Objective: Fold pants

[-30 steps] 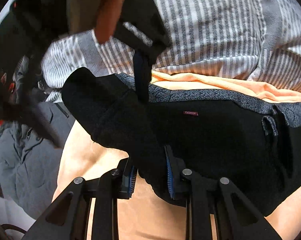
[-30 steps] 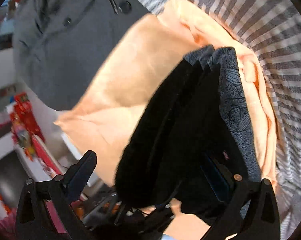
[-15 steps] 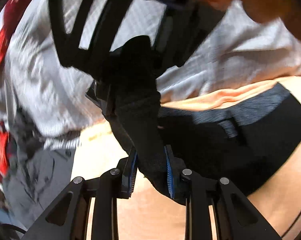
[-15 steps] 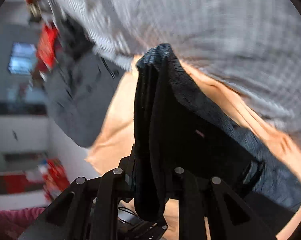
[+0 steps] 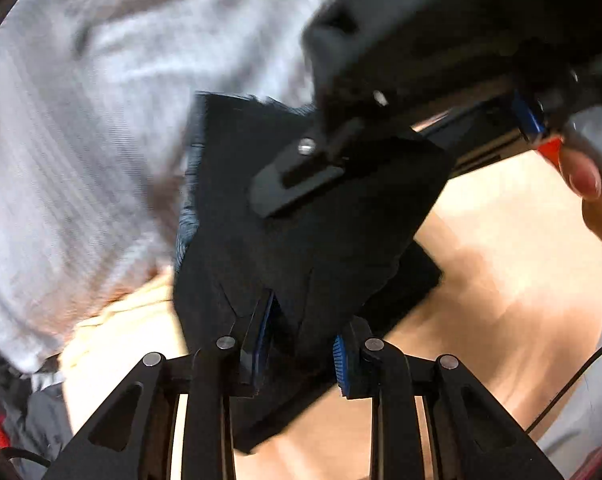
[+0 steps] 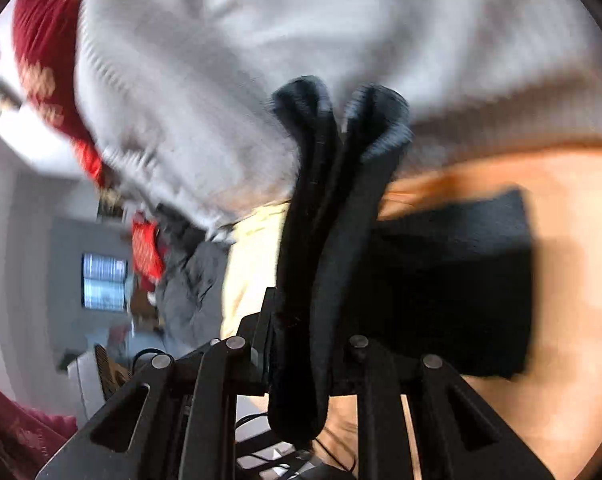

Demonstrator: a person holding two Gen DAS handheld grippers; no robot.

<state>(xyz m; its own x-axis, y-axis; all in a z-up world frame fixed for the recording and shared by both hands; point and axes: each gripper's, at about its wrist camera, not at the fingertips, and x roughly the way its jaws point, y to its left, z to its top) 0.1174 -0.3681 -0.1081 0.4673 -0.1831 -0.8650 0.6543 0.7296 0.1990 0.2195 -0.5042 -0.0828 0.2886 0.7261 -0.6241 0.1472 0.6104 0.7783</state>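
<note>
I see an orange sheet (image 5: 501, 264) covering the surface, with a grey striped cloth (image 5: 81, 128) bunched behind it. In the right wrist view the room shows at left: a pale wall, a lit window (image 6: 103, 282), red items (image 6: 145, 248) and a dark grey garment (image 6: 189, 292). The black pants (image 5: 301, 240) hang folded above the sheet, part resting on it. My left gripper (image 5: 301, 354) has its fingers clenched on the pants' lower edge. My right gripper (image 6: 301, 356) grasps a thick folded bunch of pants; its body blocks the upper left wrist view. No writing is readable; both views are blurred.
</note>
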